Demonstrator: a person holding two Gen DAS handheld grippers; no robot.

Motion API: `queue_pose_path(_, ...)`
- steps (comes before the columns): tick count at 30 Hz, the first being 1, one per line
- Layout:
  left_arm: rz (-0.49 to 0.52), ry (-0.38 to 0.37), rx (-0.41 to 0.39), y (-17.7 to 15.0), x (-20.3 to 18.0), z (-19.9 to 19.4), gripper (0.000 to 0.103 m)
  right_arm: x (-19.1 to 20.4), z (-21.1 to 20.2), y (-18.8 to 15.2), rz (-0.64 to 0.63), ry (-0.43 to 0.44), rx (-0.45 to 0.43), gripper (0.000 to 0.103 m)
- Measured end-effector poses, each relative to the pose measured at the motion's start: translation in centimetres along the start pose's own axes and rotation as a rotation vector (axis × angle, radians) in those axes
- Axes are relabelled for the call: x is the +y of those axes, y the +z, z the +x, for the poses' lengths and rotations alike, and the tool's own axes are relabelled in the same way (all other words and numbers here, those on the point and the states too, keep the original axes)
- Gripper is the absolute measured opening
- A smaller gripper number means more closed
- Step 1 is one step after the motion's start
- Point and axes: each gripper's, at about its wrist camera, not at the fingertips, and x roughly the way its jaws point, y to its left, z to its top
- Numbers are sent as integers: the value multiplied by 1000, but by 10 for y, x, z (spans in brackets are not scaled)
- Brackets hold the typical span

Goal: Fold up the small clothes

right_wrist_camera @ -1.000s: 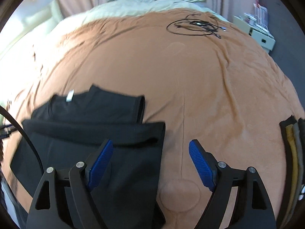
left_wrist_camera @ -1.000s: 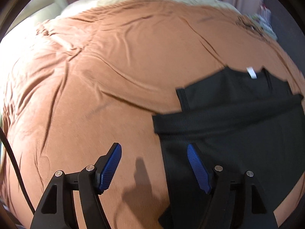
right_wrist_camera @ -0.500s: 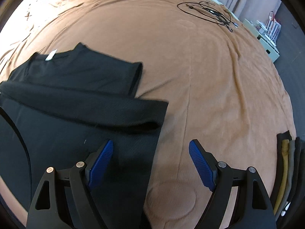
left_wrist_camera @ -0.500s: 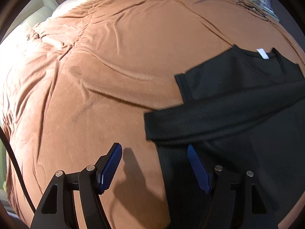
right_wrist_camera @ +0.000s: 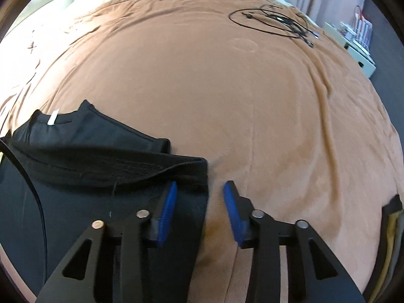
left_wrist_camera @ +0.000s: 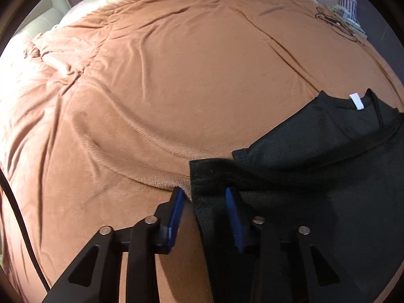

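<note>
The left tool (left_wrist_camera: 204,192) is pointing steeply down at the bed, its jaws closing from a wider spread, with the left edge of the black garment (left_wrist_camera: 315,176) lying between the blue pads (left_wrist_camera: 176,209) — the fabric is not yet pinched, and a strip of brown blanket (left_wrist_camera: 176,88) is showing beside the left pad. The right tool (right_wrist_camera: 199,189) is doing the same on the opposite side: its jaws are closing around the garment's right edge (right_wrist_camera: 199,202), the left pad sitting over black cloth and the right pad over bare blanket, with gaps still visible on both sides.

Just beyond both tools, a folded band of the garment is lying crosswise over its body, and past that the neckline is facing away from the cameras with a small white label (left_wrist_camera: 356,101) standing out (it is also showing in the right wrist view (right_wrist_camera: 52,119)). The garment is resting flat on the blanket, near the front edge of the bed.

Farther out, a coil of black cable (right_wrist_camera: 275,22) is lying on the blanket, well apart from the garment. At the right rim of the right wrist view, a stack of folded clothes (right_wrist_camera: 392,224) is showing dark and mustard layers. No container is in sight on the bed.
</note>
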Motion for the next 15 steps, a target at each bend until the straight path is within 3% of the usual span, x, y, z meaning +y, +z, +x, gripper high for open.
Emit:
queue_pose_path(9,-114,-113,-10,7,19,7,29,-9,3,-2,0,60,-22,19)
queue_pose_path(13,-148,-136,-18,2,21,1,10,-13,-1,2,5,48,-29,3)
queue_pose_path(15,-146,-134,-29,2,21,-4,8,-12,-6,4,11,53,-40,2)
